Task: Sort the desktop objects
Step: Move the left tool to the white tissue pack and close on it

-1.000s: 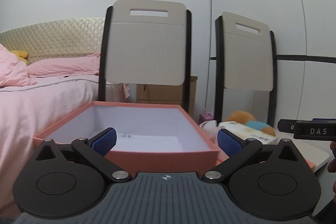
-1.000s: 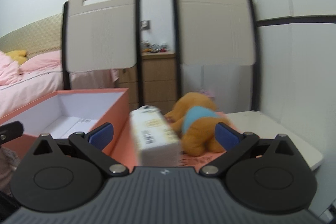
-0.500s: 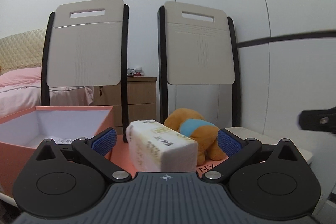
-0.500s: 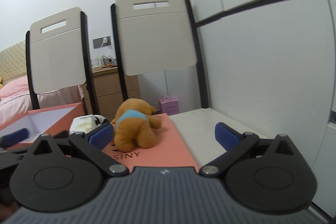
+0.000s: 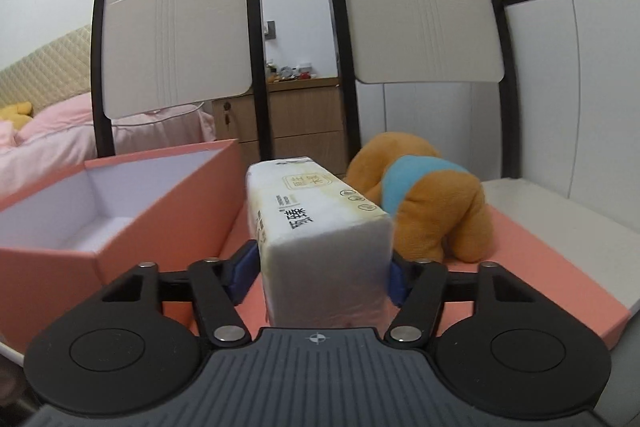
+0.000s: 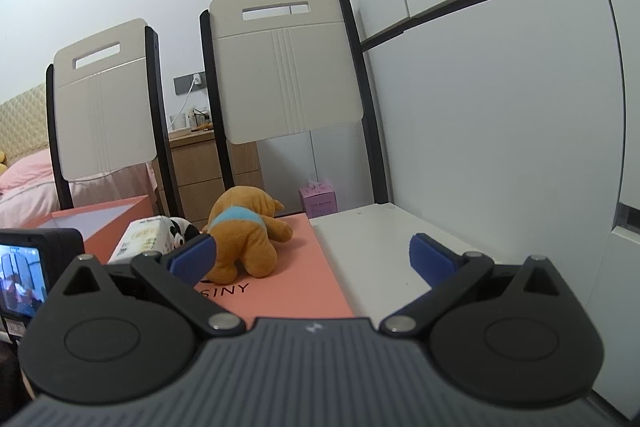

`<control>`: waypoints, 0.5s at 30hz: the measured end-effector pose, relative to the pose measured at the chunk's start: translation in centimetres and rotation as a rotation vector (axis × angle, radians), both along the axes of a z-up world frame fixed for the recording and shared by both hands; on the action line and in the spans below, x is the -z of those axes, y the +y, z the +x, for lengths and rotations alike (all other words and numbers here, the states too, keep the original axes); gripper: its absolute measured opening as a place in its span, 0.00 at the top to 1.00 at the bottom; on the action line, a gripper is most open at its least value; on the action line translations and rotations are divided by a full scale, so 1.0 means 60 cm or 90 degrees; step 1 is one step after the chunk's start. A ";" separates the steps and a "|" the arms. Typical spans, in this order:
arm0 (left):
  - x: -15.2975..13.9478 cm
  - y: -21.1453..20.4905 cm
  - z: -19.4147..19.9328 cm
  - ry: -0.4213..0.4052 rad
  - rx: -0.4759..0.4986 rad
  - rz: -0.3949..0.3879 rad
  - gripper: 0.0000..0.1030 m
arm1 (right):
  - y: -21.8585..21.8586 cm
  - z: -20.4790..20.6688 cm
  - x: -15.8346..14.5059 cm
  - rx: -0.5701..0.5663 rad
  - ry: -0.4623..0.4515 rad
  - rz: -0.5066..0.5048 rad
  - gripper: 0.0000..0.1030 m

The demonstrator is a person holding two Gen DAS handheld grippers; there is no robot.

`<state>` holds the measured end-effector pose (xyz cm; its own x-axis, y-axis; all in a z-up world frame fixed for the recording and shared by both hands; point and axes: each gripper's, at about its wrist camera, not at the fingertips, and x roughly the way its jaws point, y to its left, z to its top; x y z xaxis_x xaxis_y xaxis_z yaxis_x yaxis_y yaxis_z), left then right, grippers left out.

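The left claw [image 5: 322,273] grips the near end of the tissue pack [image 5: 316,227], low centre of the left view, pads pressed to both sides. Best to lift it level before swinging over the wall of the open box [image 5: 120,211] at left, clear of the plush dog [image 5: 424,211]. The right claw [image 6: 312,257] hangs wide, holding nothing. Only the right view shows a panda toy [image 6: 180,229] behind the pack, and a pink carton [image 6: 318,203] by the wall.
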<state>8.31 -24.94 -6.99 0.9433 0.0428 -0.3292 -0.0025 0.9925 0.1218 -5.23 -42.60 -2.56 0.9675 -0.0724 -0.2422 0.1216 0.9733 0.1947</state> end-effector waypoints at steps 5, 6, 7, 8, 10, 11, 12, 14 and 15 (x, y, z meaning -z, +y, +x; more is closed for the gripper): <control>-0.024 0.030 -0.013 0.012 0.020 -0.014 0.42 | 0.006 0.006 -0.005 0.011 -0.018 0.034 0.00; -0.033 0.037 -0.020 0.010 0.030 -0.019 0.43 | 0.007 0.008 -0.006 0.011 -0.018 0.041 0.00; -0.041 0.045 -0.027 0.007 0.041 -0.025 0.43 | 0.009 0.009 -0.006 0.012 -0.016 0.044 0.00; -0.051 0.054 -0.036 -0.001 0.050 -0.031 0.43 | 0.012 0.010 -0.006 0.014 -0.015 0.045 0.00; -0.075 0.075 -0.052 -0.011 0.069 -0.049 0.43 | 0.023 0.010 -0.007 0.012 -0.015 0.034 0.00; -0.087 0.087 -0.060 -0.015 0.080 -0.060 0.43 | 0.029 0.011 -0.008 0.011 -0.016 0.026 0.00; -0.100 0.098 -0.067 -0.018 0.089 -0.070 0.43 | 0.035 0.012 -0.008 0.008 -0.015 0.019 0.00; -0.129 0.127 -0.073 -0.018 0.102 -0.091 0.43 | 0.048 0.014 -0.009 0.001 -0.011 0.011 0.00; -0.145 0.143 -0.072 -0.016 0.106 -0.096 0.43 | 0.054 0.015 -0.009 -0.005 -0.011 0.007 0.00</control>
